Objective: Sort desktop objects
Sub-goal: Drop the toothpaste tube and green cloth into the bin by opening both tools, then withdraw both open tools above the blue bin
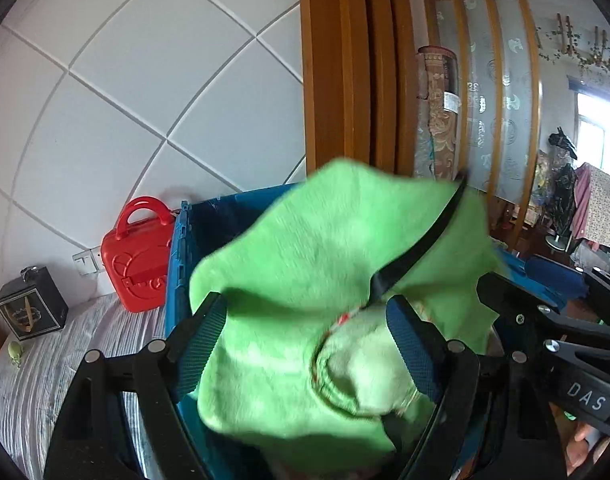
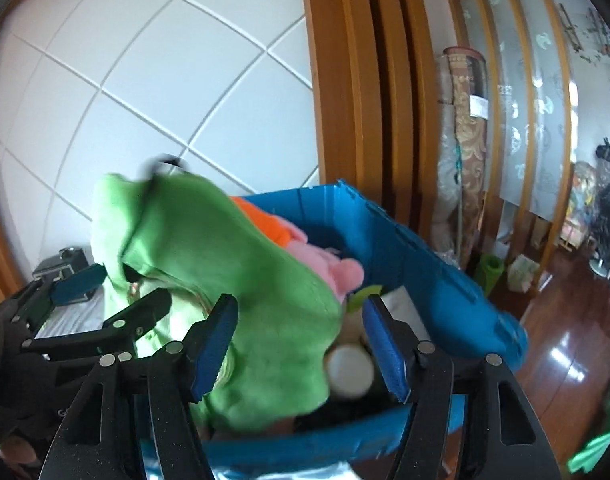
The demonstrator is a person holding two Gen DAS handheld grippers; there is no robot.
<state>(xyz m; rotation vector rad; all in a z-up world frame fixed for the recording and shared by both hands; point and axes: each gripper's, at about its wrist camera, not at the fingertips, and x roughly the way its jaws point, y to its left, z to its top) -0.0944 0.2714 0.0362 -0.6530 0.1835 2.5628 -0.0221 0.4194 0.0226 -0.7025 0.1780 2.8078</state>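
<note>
You are holding the green plush over the blue bin, most likely so it drops in with the other soft toys. Your left gripper is pinching it: the plush is filling the gap between the pads, and a black strap is hanging across its front. In the right view that gripper is coming in from the left, jaws buried in the plush.

Your right gripper is standing spread at the bin's near rim, holding nothing. The plush's edge is lying against its left pad, probably only a brush and no grasp. It seems to be waiting to steady the toy or the bin.

Inside the bin, a pink toy, something orange and a white cap are lying beneath the plush.

The bin is sitting on a grey striped tabletop against a white tiled wall. A red case is standing just beside the bin and a black box farther left. Beyond are a wooden door frame and a glossy wood floor.
</note>
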